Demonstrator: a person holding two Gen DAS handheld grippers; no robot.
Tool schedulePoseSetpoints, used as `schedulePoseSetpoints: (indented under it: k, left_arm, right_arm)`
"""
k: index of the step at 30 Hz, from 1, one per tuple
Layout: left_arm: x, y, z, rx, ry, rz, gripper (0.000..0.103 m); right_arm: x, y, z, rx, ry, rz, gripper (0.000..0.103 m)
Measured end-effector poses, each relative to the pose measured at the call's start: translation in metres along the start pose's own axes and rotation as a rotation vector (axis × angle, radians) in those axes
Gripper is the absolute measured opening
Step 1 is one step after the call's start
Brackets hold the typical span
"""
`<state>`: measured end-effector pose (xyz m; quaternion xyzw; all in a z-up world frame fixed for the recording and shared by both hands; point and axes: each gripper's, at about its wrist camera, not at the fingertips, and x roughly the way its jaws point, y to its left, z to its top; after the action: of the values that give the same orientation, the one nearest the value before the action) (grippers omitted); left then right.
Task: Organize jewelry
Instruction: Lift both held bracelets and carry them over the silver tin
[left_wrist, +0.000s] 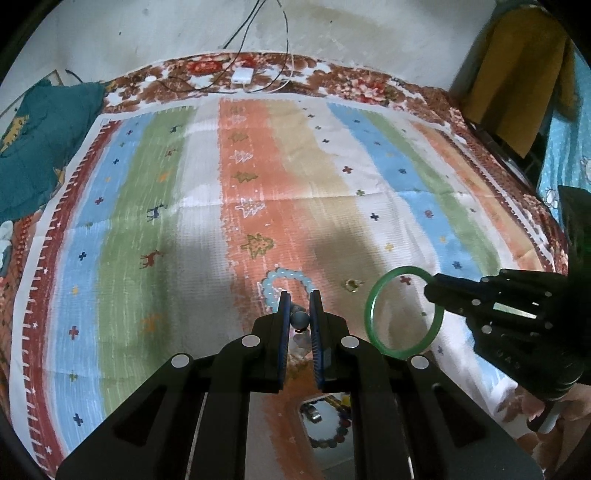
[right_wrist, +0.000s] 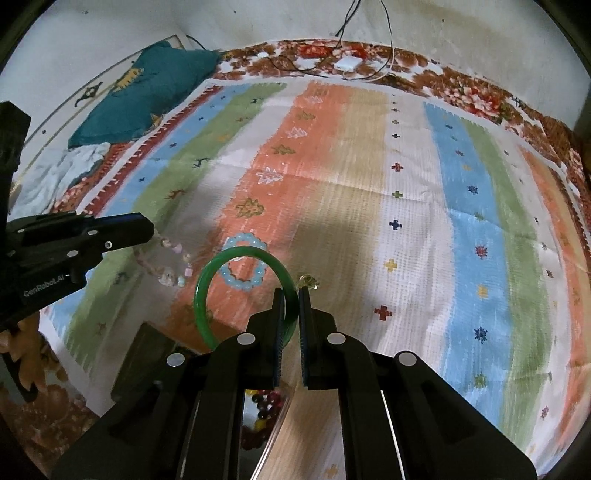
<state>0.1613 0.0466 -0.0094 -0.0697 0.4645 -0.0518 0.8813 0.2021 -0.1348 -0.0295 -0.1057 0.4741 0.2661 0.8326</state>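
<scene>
My left gripper is shut on a bead bracelet of pale mixed beads, which hangs from it above the striped cloth; it also shows in the right wrist view, dangling from the left gripper. My right gripper is shut on a green bangle, held upright above the cloth; the bangle also shows in the left wrist view, as does the right gripper. A light blue bead bracelet and a small gold ring lie on the cloth.
A striped cloth covers a floral bedspread. A teal garment lies at the far left. A white charger with cables sits at the back edge. A container with bead bracelets shows below the grippers.
</scene>
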Motion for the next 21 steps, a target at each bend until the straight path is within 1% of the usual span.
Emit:
schedulePoseSetpoints:
  k: [9, 14, 21]
  left_arm:
    - [-0.019, -0.007, -0.008, 0.004, -0.029, -0.021, 0.010]
    - [-0.025, -0.010, -0.013, 0.007, -0.035, -0.031, 0.010]
    - [-0.038, -0.016, -0.021, 0.017, -0.055, -0.044, 0.010]
  right_arm:
    - [-0.012, 0.006, -0.011, -0.012, -0.010, 0.008, 0.008]
    - [-0.016, 0.007, -0.014, -0.012, -0.020, -0.011, 0.008]
    - [-0.028, 0.011, -0.022, -0.018, -0.035, 0.009, 0.008]
